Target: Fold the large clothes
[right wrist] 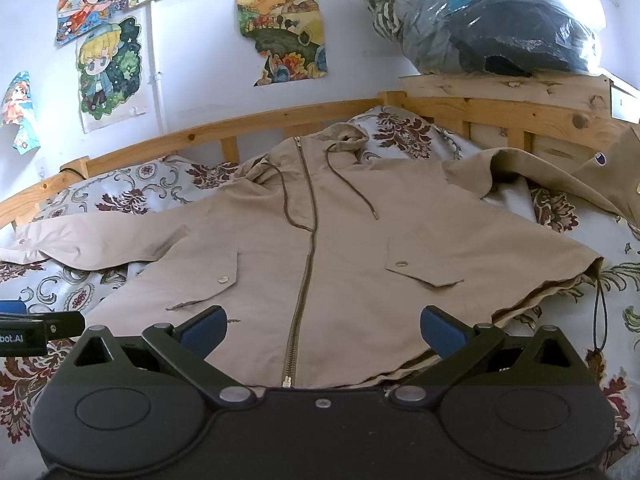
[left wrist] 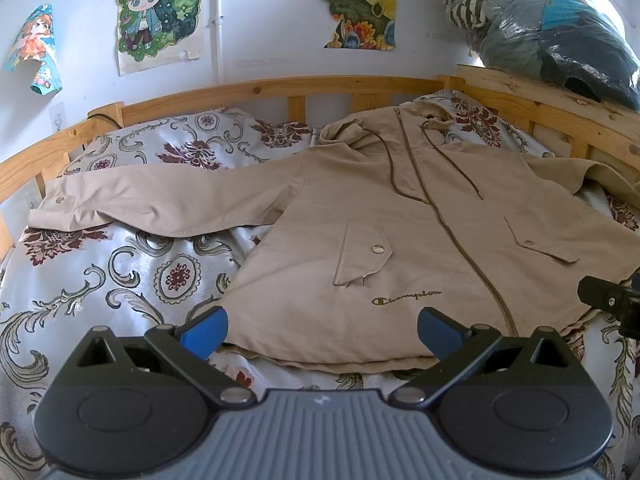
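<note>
A beige hooded jacket (left wrist: pixel 420 216) lies face up and zipped on the bed, hood toward the headboard. One sleeve (left wrist: pixel 160 200) stretches flat to the left; the other sleeve (right wrist: pixel 560 176) drapes up over the wooden rail on the right. My left gripper (left wrist: pixel 322 334) hovers open just above the hem's left half, nothing between its blue pads. My right gripper (right wrist: pixel 323 330) is open too, over the hem near the zipper's lower end (right wrist: pixel 292 356). The right gripper's black body (left wrist: pixel 612 300) shows at the left wrist view's right edge.
The bed has a floral patterned cover (left wrist: pixel 120 276) and a wooden slatted rail (left wrist: pixel 280 88) along the back and right. A plastic bag of dark clothes (right wrist: pixel 492 20) sits on the rail's corner shelf. Cartoon posters (left wrist: pixel 160 12) hang on the white wall.
</note>
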Motion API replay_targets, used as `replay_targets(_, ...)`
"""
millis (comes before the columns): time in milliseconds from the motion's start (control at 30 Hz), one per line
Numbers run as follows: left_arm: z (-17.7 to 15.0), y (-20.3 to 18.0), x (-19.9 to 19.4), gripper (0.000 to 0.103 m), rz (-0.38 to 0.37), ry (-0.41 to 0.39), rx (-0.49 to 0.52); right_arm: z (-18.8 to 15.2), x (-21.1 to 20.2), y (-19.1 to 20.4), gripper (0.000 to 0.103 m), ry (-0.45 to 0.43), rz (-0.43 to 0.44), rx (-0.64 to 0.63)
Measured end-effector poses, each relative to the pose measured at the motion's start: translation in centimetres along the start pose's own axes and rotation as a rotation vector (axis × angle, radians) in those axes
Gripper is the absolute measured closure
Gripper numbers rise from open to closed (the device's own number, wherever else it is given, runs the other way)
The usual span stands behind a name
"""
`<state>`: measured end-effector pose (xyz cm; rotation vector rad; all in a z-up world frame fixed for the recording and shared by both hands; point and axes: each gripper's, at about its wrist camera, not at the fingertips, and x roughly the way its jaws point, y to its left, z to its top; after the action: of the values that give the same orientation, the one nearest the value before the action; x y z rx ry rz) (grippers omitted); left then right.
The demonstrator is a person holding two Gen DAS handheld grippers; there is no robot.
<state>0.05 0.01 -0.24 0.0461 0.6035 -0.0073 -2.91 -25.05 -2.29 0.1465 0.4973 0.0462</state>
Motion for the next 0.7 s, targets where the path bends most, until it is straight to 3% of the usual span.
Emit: replay_targets(700,0.15,-0.05,-0.39,0.001,0.006,0.003,-0.003,0.05,-0.09,-0.22,0.001,-0.011,0.001,0.004)
